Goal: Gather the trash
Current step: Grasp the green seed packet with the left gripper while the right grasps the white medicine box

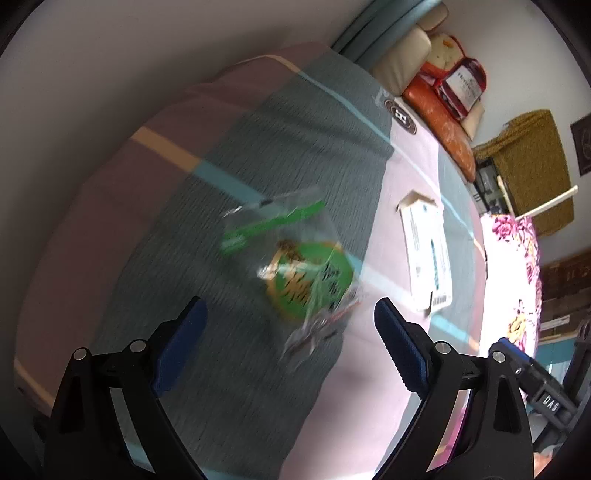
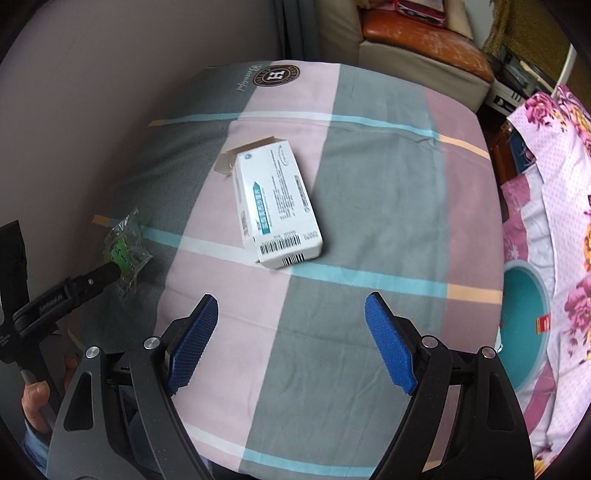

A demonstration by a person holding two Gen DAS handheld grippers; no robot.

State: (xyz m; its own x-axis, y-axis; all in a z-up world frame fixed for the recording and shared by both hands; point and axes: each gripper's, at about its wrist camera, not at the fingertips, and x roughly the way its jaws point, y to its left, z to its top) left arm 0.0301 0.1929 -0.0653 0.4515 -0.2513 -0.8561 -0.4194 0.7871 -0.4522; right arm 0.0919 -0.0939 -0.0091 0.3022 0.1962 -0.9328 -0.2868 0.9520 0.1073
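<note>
A crumpled clear wrapper with a green label (image 1: 306, 280) lies on the checked cloth, blurred, just beyond my left gripper (image 1: 291, 321). That gripper is open, its blue pads wide apart and touching nothing. In the right wrist view the same wrapper (image 2: 127, 247) sits at the left edge, with the left gripper (image 2: 74, 291) reaching over it. A white carton with a barcode and an open flap (image 2: 277, 206) lies flat in the middle of the cloth. Short of it, my right gripper (image 2: 291, 310) hangs open and empty. The carton (image 1: 424, 254) also shows right of the wrapper.
The checked pink, grey and teal cloth (image 2: 369, 184) covers a raised surface beside a plain wall. A teal bucket (image 2: 524, 325) stands low at the right beside floral fabric (image 2: 569, 221). An orange cushion (image 2: 424, 33) lies behind. A hand (image 2: 33, 402) holds the left gripper.
</note>
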